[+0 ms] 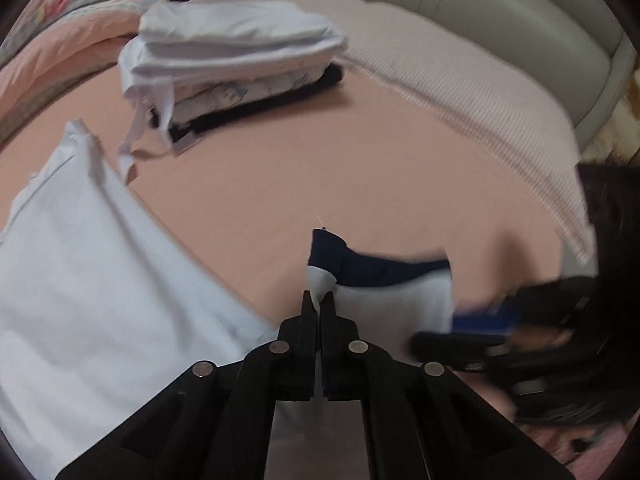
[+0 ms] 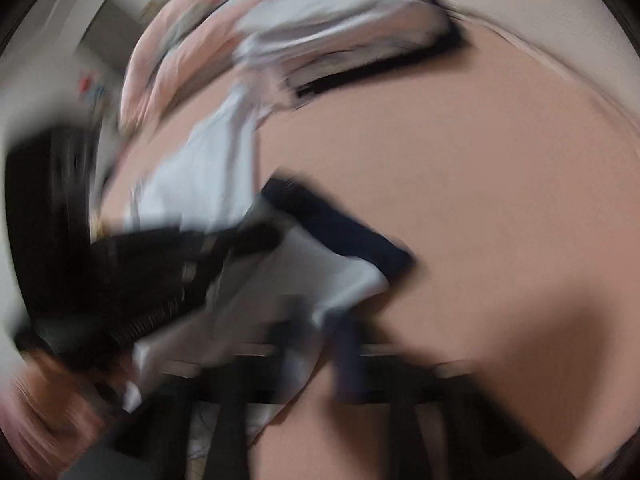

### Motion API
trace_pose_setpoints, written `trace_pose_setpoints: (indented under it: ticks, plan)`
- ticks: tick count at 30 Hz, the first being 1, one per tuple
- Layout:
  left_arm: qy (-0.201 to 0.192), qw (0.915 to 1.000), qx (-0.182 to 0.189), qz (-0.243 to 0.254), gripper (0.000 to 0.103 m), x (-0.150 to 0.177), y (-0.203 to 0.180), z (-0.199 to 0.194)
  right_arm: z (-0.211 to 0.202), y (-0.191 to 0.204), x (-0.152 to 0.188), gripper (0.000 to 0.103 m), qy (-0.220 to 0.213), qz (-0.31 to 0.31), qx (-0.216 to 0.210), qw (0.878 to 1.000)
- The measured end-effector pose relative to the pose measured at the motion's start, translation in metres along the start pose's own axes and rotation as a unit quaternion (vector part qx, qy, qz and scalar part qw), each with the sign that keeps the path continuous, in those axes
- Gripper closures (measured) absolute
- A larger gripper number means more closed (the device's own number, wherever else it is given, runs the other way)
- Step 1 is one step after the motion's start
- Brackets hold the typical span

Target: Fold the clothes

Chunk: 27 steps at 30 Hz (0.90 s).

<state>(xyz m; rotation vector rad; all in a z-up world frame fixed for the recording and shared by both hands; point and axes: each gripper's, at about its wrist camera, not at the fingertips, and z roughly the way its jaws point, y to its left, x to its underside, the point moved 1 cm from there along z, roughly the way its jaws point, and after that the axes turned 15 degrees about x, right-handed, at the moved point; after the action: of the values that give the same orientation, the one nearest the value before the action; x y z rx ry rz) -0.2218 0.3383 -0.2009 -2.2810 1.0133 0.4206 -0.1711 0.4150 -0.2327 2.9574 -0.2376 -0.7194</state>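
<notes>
A white garment with a navy band (image 1: 384, 280) hangs just above the pink bed sheet (image 1: 320, 160). My left gripper (image 1: 319, 300) is shut on its left corner, and a fold of white cloth sticks up between the fingers. My right gripper (image 1: 438, 332) comes in blurred from the right at the garment's other edge. The right wrist view is heavily smeared. There the garment (image 2: 320, 264) runs down between my right gripper's (image 2: 324, 332) fingers, which look shut on it. My left gripper (image 2: 264, 238) holds the cloth's far corner there.
A stack of folded clothes (image 1: 232, 60), white on top and black at the bottom, sits farther back on the bed. Another white garment (image 1: 88, 280) lies spread at the left. A floral quilt (image 1: 60, 12) is bunched at the back left, and a padded headboard (image 1: 500, 8) lies beyond.
</notes>
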Motion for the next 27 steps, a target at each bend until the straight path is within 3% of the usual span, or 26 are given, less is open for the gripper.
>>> trace_pose_setpoints:
  ticks: [3, 7, 10, 11, 13, 14, 15, 16, 18, 20, 22, 25, 27]
  plan:
    - [-0.015, 0.9998, -0.003, 0.008, 0.103, -0.015, -0.002, -0.003, -0.006, -0.001, 0.004, 0.102, -0.025, -0.021, 0.072, 0.997]
    - [0.020, 0.9996, 0.011, -0.014, 0.103, -0.018, 0.012, 0.026, -0.009, -0.037, 0.003, 0.102, -0.031, 0.017, 0.158, 0.987]
    - [0.029, 0.9983, 0.029, -0.041, 0.102, -0.015, 0.019, 0.029, -0.008, -0.056, 0.001, 0.101, -0.016, 0.061, 0.132, 0.989]
    - [0.017, 0.9980, 0.037, -0.049, 0.099, -0.016, 0.018, 0.017, -0.010, -0.056, -0.001, 0.098, -0.019, 0.070, 0.116, 0.991]
    - [-0.050, 0.9955, 0.040, -0.071, 0.094, -0.007, 0.020, -0.025, -0.015, -0.052, -0.003, 0.092, -0.026, 0.077, 0.073, 0.994]
    - [-0.088, 0.9920, 0.039, -0.082, 0.079, -0.002, 0.022, -0.047, -0.016, -0.048, -0.004, 0.076, -0.028, 0.079, 0.054, 0.995]
    - [-0.108, 0.9894, 0.031, -0.092, 0.054, 0.009, 0.024, -0.063, -0.014, -0.042, -0.005, 0.067, -0.025, 0.079, 0.038, 0.996]
    - [-0.119, 0.9877, 0.018, -0.100, 0.044, 0.022, 0.026, -0.075, -0.012, -0.037, -0.005, 0.056, -0.019, 0.078, 0.024, 0.997]
    - [-0.126, 0.9861, -0.010, -0.108, 0.043, 0.047, 0.029, -0.092, -0.012, -0.023, -0.006, 0.055, -0.015, 0.068, 0.002, 0.998]
    - [-0.101, 0.9892, -0.041, -0.097, 0.044, 0.071, 0.025, -0.094, -0.023, -0.009, -0.005, 0.055, -0.048, 0.044, 0.022, 0.998]
    - [-0.087, 0.9897, -0.063, -0.095, 0.052, 0.095, 0.022, -0.097, -0.034, 0.007, -0.003, 0.055, -0.085, 0.004, 0.034, 0.996]
    - [-0.089, 0.9864, -0.077, -0.114, 0.058, 0.127, 0.020, -0.106, -0.029, 0.031, 0.009, 0.055, -0.061, -0.047, 0.022, 0.997]
    - [-0.083, 0.9839, -0.106, -0.118, 0.063, 0.144, 0.021, -0.113, -0.019, 0.048, 0.019, 0.055, -0.038, -0.092, 0.042, 0.994]
